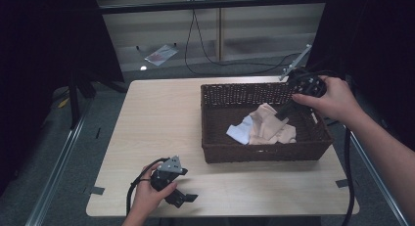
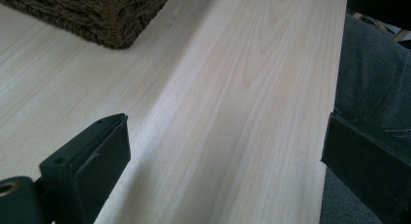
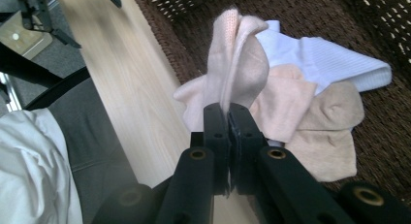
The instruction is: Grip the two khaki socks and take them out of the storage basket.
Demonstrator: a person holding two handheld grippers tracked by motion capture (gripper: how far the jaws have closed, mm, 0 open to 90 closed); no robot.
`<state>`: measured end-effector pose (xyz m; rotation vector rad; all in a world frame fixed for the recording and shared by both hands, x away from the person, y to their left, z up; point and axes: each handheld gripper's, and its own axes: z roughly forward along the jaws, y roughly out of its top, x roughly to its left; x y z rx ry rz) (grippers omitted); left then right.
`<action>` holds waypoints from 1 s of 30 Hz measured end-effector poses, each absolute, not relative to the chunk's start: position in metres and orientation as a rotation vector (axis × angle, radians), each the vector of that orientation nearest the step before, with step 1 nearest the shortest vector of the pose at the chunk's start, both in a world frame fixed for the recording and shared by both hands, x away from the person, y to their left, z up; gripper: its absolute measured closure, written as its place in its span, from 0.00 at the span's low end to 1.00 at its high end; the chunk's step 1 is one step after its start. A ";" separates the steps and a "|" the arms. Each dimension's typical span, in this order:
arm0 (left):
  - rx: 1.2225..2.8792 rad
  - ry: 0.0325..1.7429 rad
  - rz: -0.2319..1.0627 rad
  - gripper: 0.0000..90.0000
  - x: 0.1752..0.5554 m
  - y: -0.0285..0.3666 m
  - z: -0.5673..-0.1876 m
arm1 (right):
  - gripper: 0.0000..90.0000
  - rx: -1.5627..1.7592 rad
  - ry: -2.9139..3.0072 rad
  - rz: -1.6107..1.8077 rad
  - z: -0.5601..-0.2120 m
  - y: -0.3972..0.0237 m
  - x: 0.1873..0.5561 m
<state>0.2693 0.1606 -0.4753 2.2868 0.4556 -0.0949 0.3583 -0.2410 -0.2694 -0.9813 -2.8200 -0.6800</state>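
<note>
A dark woven basket (image 1: pixel 215 96) stands on the right half of the table and holds a small heap of socks. My right gripper (image 1: pixel 283 116) reaches into it and is shut on a pale pink sock (image 3: pixel 240 52), whose fabric rises from between the closed jaws. Under it lie a white ribbed sock (image 3: pixel 329 59) and a beige sock (image 3: pixel 334 122). My left gripper (image 1: pixel 183 199) rests near the table's front left edge, its jaws wide apart over bare wood with nothing between them. The basket's corner (image 2: pixel 104 15) is at the top left of the left gripper view.
The light wooden table (image 1: pixel 161 118) has free room left of the basket. A cable (image 1: pixel 350 177) trails from the right gripper along the table's right side. Beyond the table lie a floor cable (image 1: pixel 205 55) and a plastic bag (image 1: pixel 160 54).
</note>
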 end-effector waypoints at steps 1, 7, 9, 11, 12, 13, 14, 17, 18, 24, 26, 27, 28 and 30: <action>2.287 0.456 -0.095 0.03 0.269 0.161 -0.475 | 0.98 -0.981 -2.820 -0.680 -0.269 -0.241 0.358; 2.289 0.448 -0.097 0.04 0.269 0.160 -0.476 | 0.97 -0.931 -2.828 -0.698 -0.268 -0.239 0.351; 2.284 0.451 -0.100 0.03 0.269 0.160 -0.476 | 0.97 -0.917 -2.823 -0.700 -0.268 -0.239 0.349; 2.289 0.458 -0.095 0.04 0.269 0.160 -0.475 | 0.97 -0.901 -2.818 -0.710 -0.269 -0.239 0.347; 2.290 0.458 -0.095 0.04 0.269 0.160 -0.475 | 0.97 -0.889 -2.817 -0.712 -0.269 -0.239 0.346; 2.290 0.458 -0.096 0.04 0.269 0.160 -0.475 | 0.97 -0.889 -2.817 -0.712 -0.269 -0.239 0.346; 2.289 0.457 -0.097 0.04 0.269 0.160 -0.476 | 0.97 -0.871 -2.810 -0.715 -0.270 -0.239 0.343; 2.289 0.451 -0.097 0.03 0.269 0.160 -0.476 | 0.97 -0.860 -2.806 -0.722 -0.270 -0.239 0.341; 2.297 0.450 -0.097 0.03 0.270 0.160 -0.475 | 0.97 -0.841 -2.808 -0.723 -0.271 -0.238 0.338; 2.286 0.450 -0.099 0.03 0.269 0.160 -0.476 | 0.97 -0.810 -2.804 -0.714 -0.275 -0.233 0.333; 2.286 0.451 -0.096 0.03 0.269 0.160 -0.476 | 0.97 -0.789 -2.799 -0.707 -0.278 -0.230 0.330; 2.288 0.452 -0.097 0.03 0.269 0.160 -0.476 | 0.97 -0.779 -2.800 -0.707 -0.279 -0.228 0.329; 2.291 0.451 -0.099 0.03 0.270 0.160 -0.476 | 0.97 -0.774 -2.795 -0.713 -0.280 -0.226 0.328; 2.287 0.451 -0.100 0.03 0.269 0.160 -0.476 | 0.97 -0.743 -2.794 -0.703 -0.286 -0.221 0.325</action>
